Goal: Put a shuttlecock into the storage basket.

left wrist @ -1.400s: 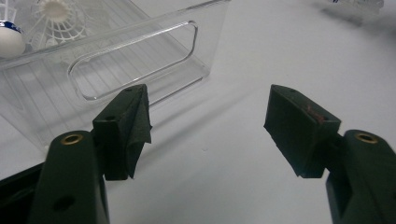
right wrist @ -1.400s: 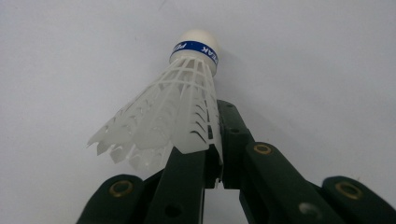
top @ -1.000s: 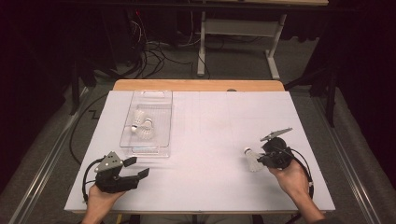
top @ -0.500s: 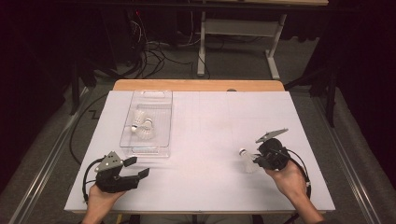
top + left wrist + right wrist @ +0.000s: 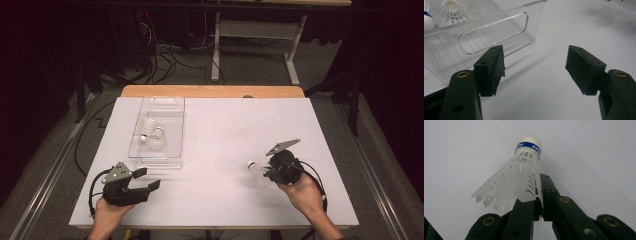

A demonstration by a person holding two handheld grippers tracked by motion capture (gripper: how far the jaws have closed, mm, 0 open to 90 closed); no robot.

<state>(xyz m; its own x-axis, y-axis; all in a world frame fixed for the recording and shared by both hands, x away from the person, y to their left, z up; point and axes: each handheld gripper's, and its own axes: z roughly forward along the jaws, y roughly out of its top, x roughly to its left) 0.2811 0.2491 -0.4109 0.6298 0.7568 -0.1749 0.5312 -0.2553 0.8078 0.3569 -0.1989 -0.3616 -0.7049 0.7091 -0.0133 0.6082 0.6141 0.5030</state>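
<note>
- So the right gripper [image 5: 267,172] has its jaws squeezed all the way in, pinching the skirt edge of a white plastic shuttlecock [image 5: 256,171].
- In the right gripper view the shuttlecock [image 5: 517,181] sticks out past the jaw tips, with the white cork and its blue band pointing away from the gripper [image 5: 537,203]. Only one side of the skirt is caught between the pads; the rest fans out to the left of the jaws.
- From the high view, that shuttlecock sits just to the left of the right gripper, cork end pointing towards the middle of the table [image 5: 220,125]. Can't really tell if it's touching the white surface or a bit above it.
- The left gripper [image 5: 145,179] is near the front left corner of the table, jaws spread wide with nothing between them. In the left gripper view the gripper [image 5: 535,67] just has bare white table between its pads.
- Just beyond the left gripper is a clear plastic tray [image 5: 172,107], with two more shuttlecocks [image 5: 152,135] lying inside it. The tray [image 5: 499,32] shows up close in the left gripper view too, handle cutout facing the jaws.
- The held shuttlecock is well apart from the tray, over on the right half of the table.
</note>
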